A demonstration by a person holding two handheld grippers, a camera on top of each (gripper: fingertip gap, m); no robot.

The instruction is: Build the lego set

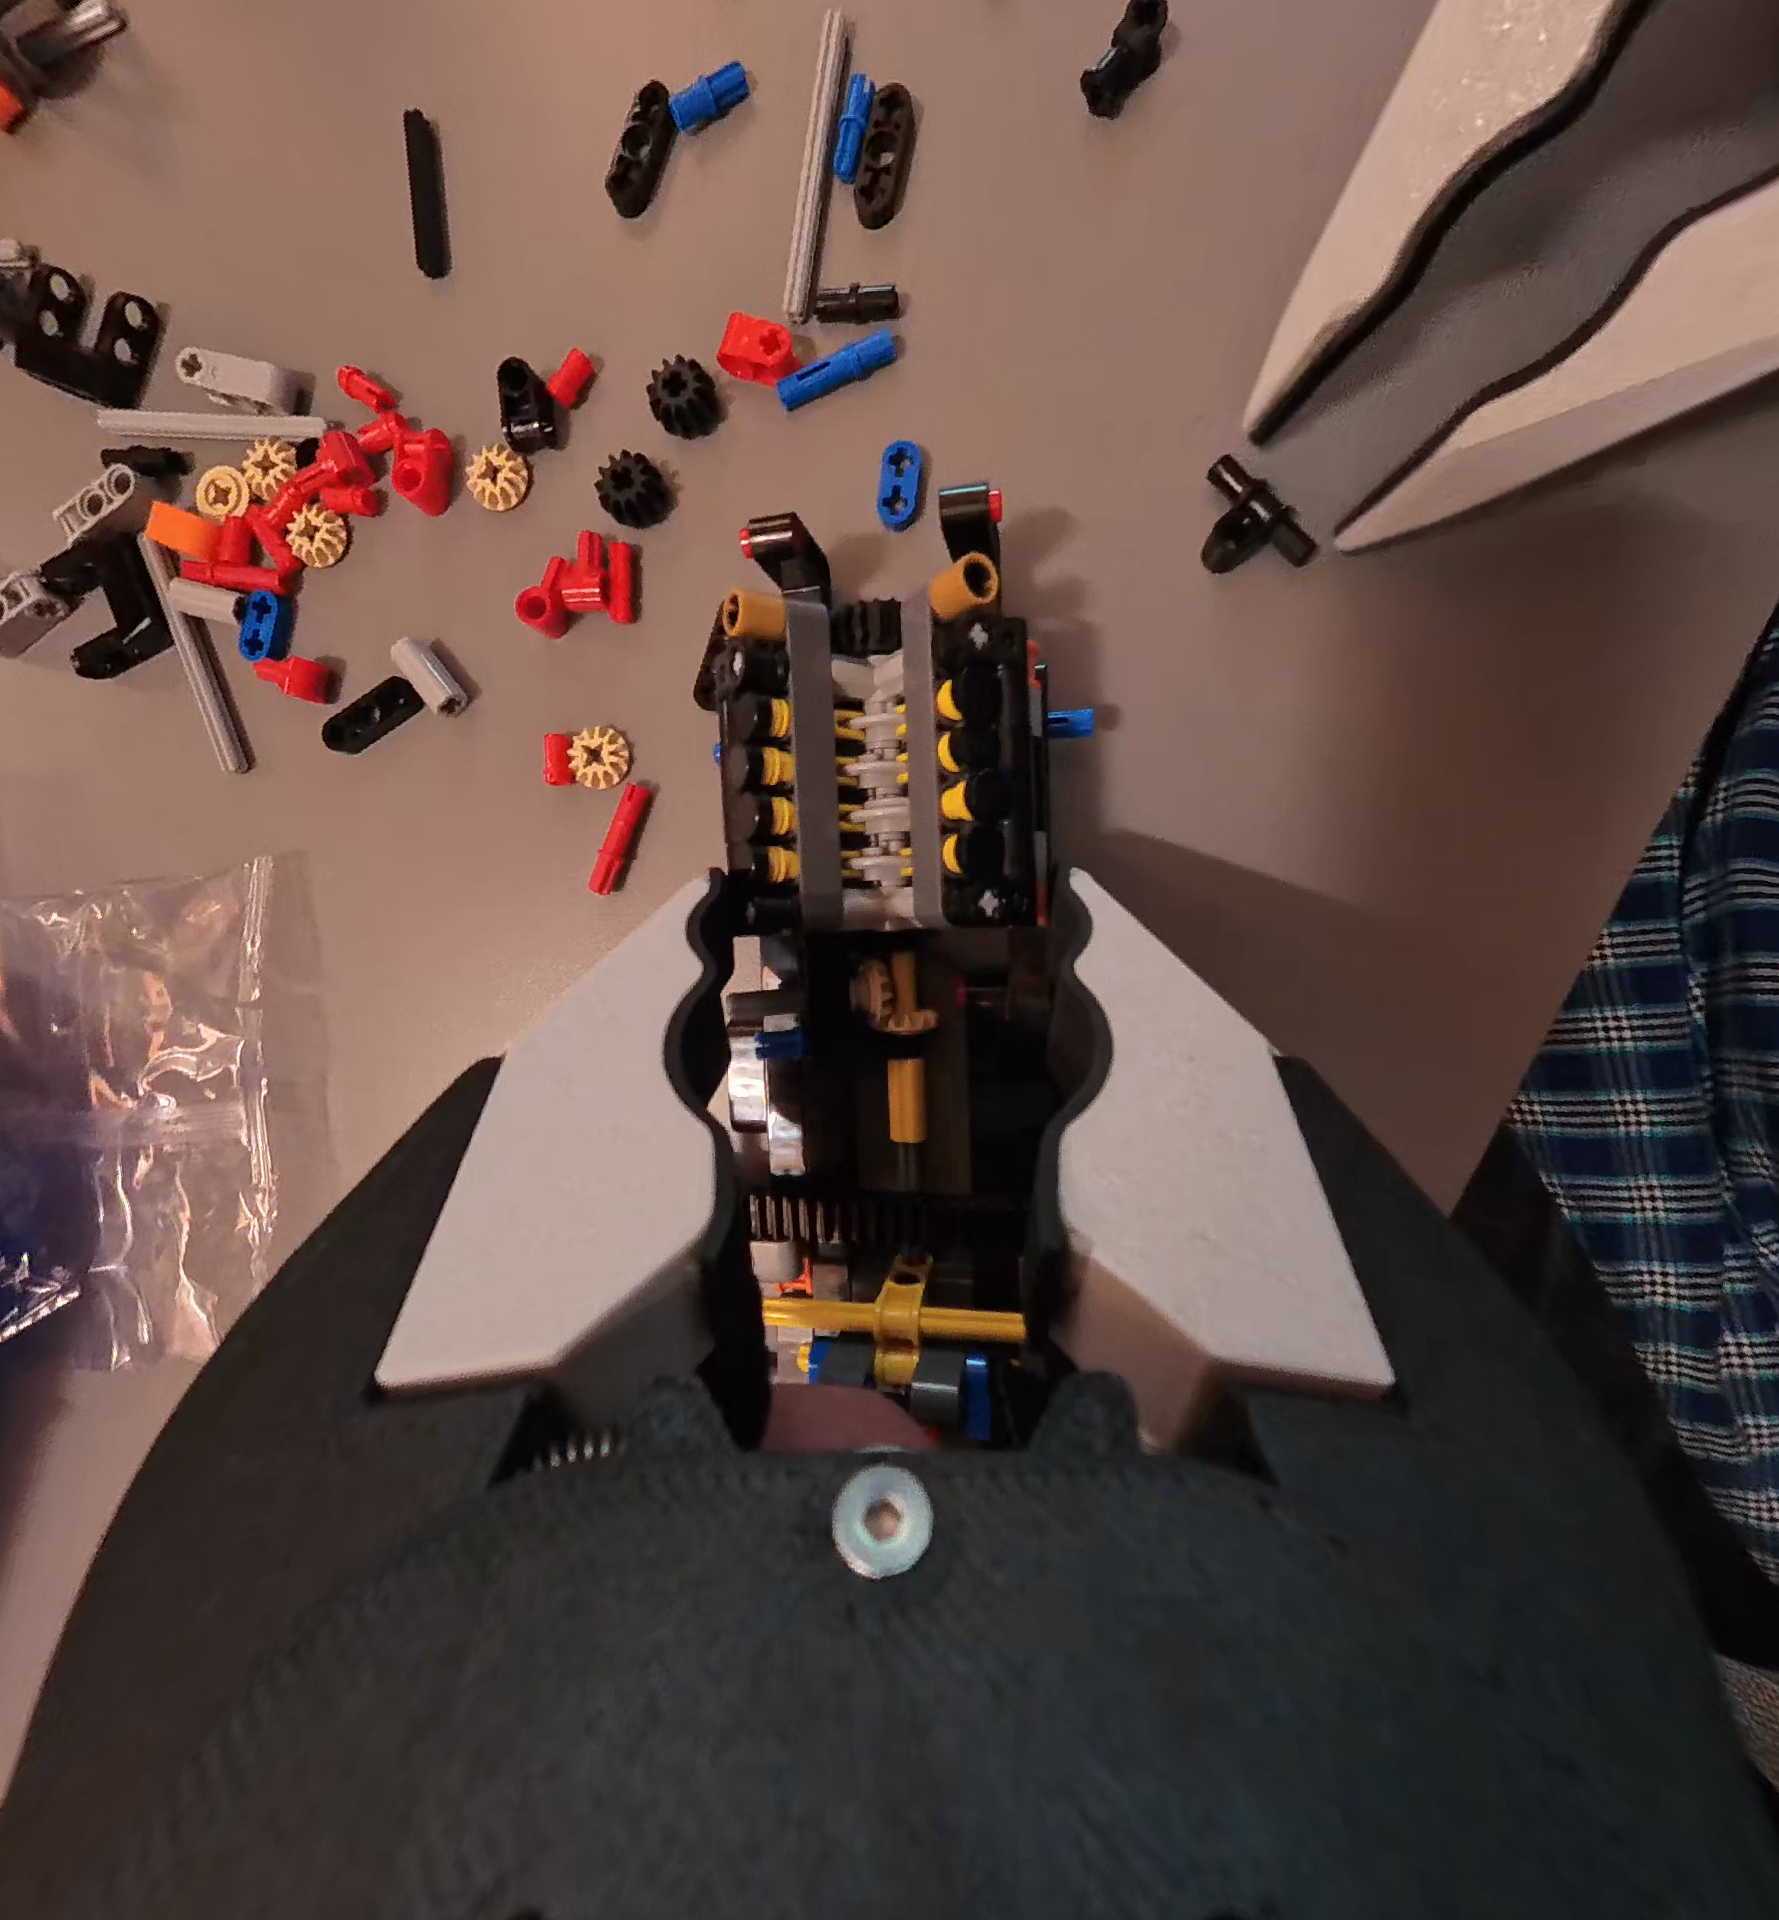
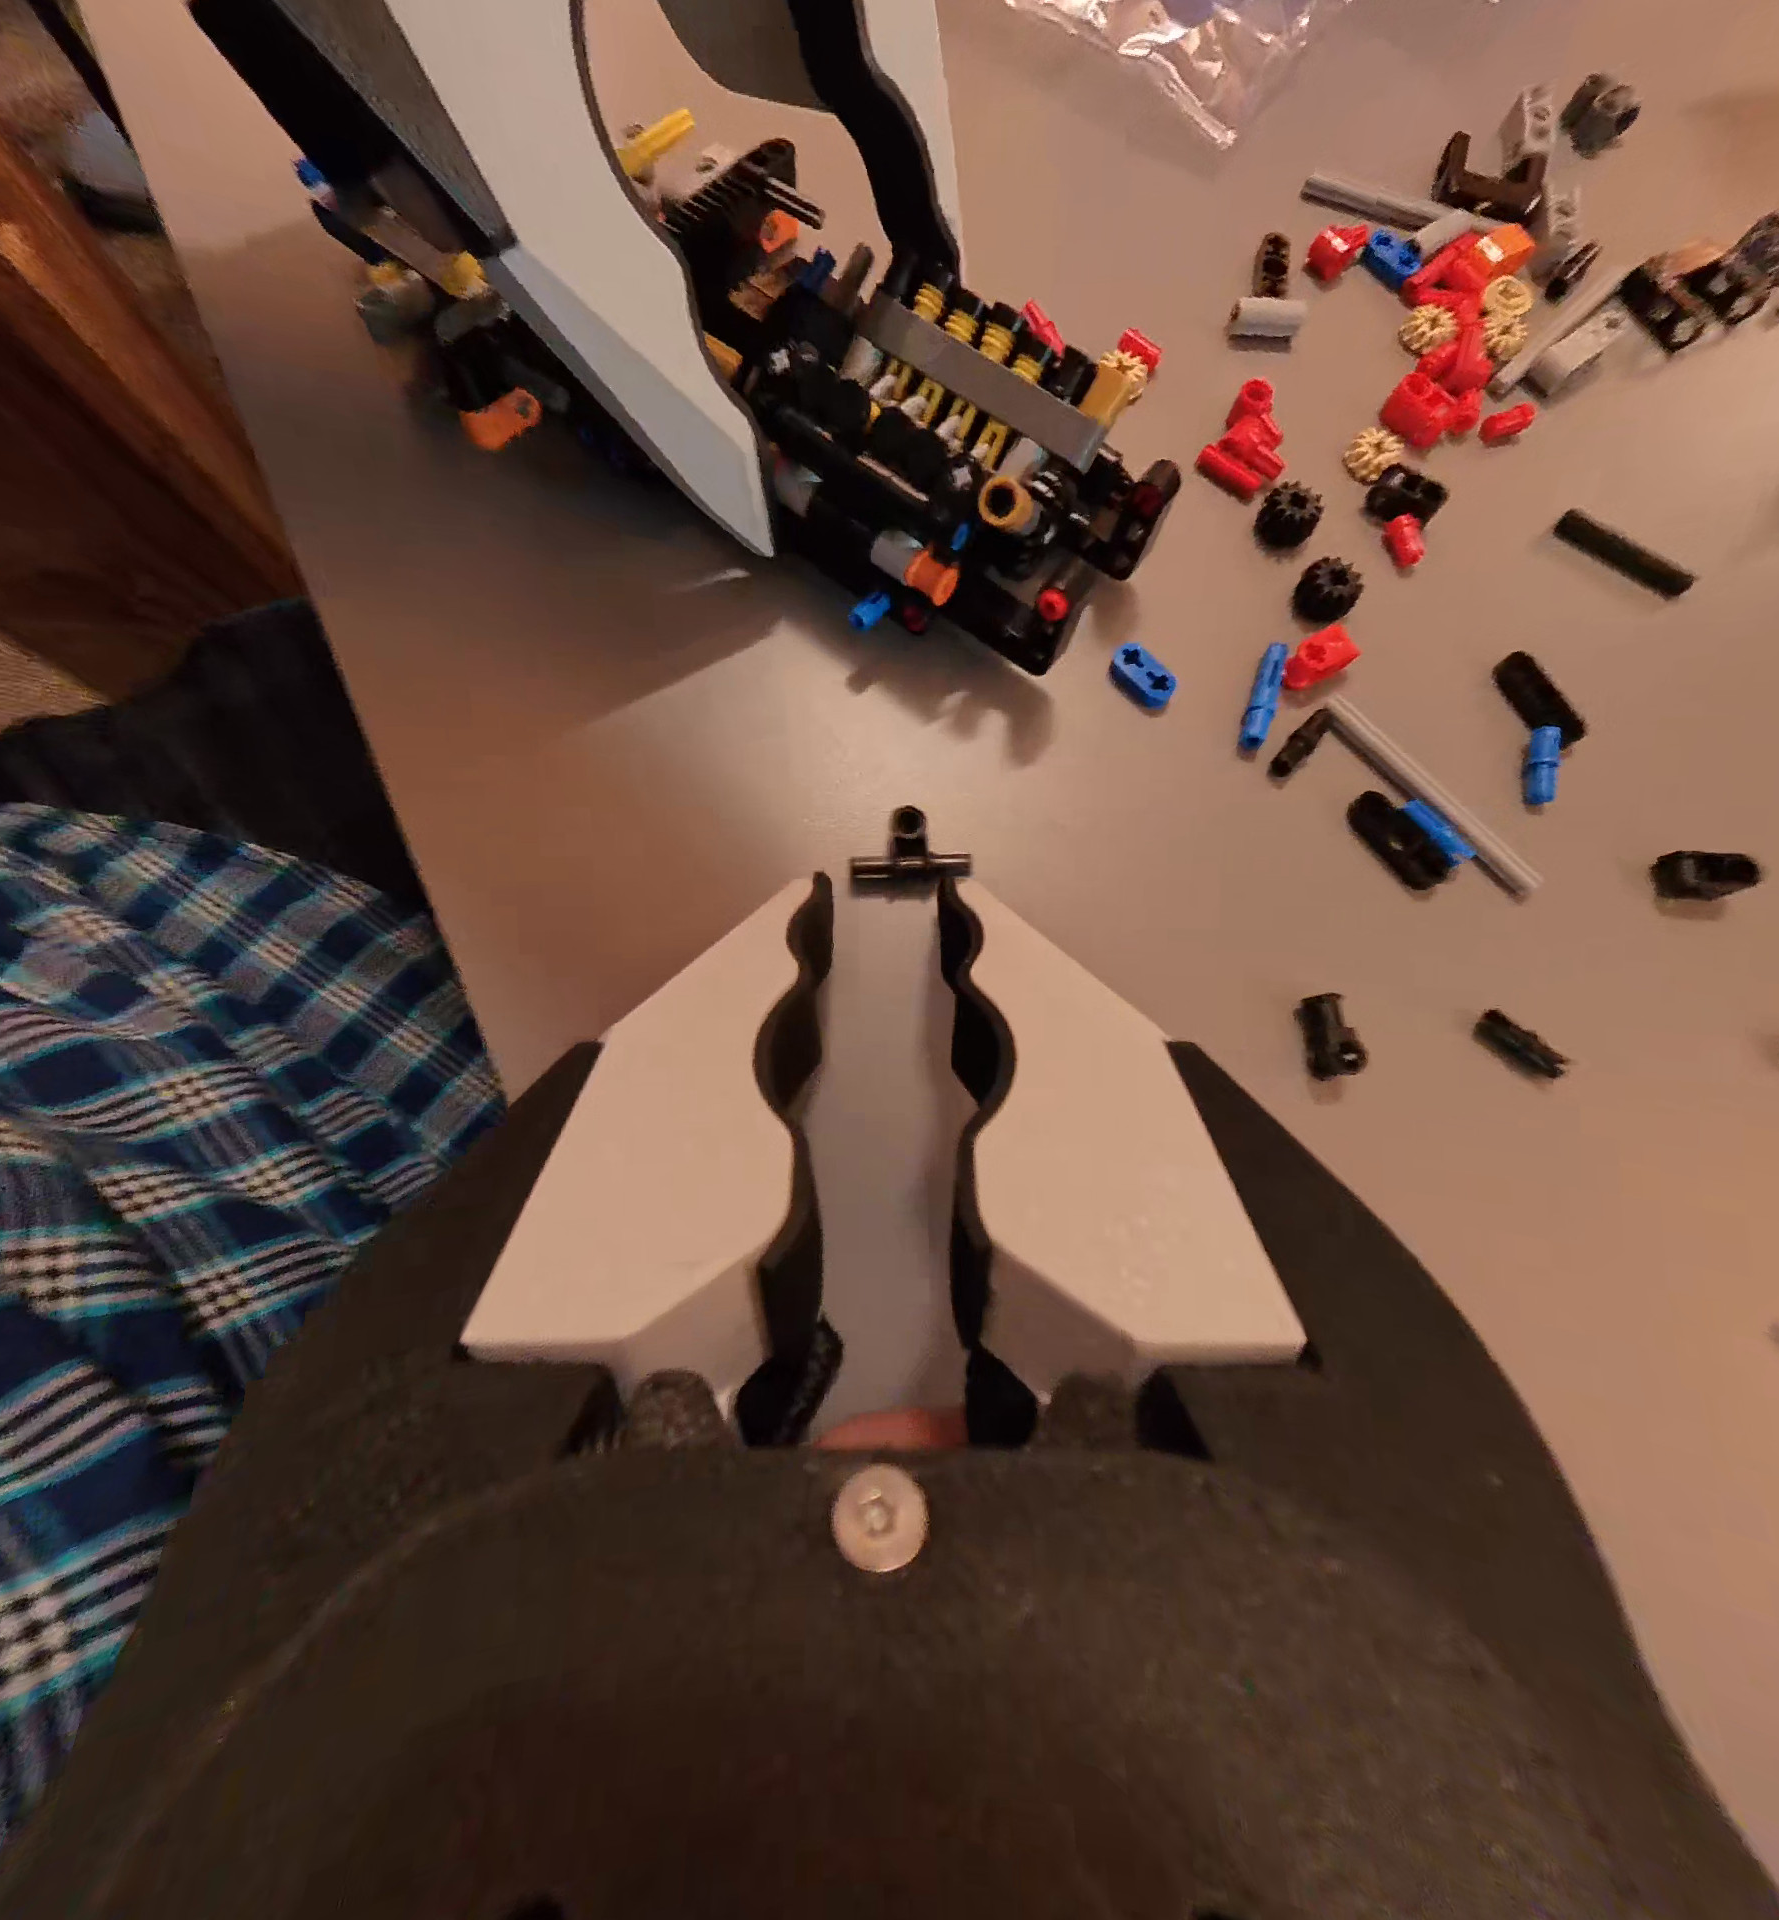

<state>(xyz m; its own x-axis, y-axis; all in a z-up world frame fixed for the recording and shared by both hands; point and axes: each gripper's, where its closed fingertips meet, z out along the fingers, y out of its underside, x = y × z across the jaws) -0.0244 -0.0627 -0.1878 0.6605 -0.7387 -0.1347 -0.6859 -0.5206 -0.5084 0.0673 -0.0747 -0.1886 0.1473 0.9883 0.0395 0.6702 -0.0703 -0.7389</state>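
Observation:
A partly built Lego assembly (image 1: pixel 885 748), black with yellow pistons and grey beams, rests on the tan table (image 1: pixel 1332 748). My left gripper (image 1: pixel 893 904) is shut on its near part, one finger on each side. The assembly also shows in the right wrist view (image 2: pixel 968 436), with the left gripper (image 2: pixel 854 405) around it. My right gripper (image 2: pixel 885 888) is slightly open and empty, low over the table. A small black pin connector (image 2: pixel 906 850) lies just past its fingertips, apart from them. In the left wrist view the right gripper (image 1: pixel 1300 488) sits at the upper right, beside that connector (image 1: pixel 1254 514).
Several loose red, blue, black, grey and tan pieces (image 1: pixel 345 499) are scattered over the far side of the table (image 2: pixel 1436 343). A clear plastic bag (image 1: pixel 106 1091) lies to the left. A person's plaid clothing (image 2: pixel 137 1091) is at the table edge, next to wooden furniture (image 2: pixel 33 364).

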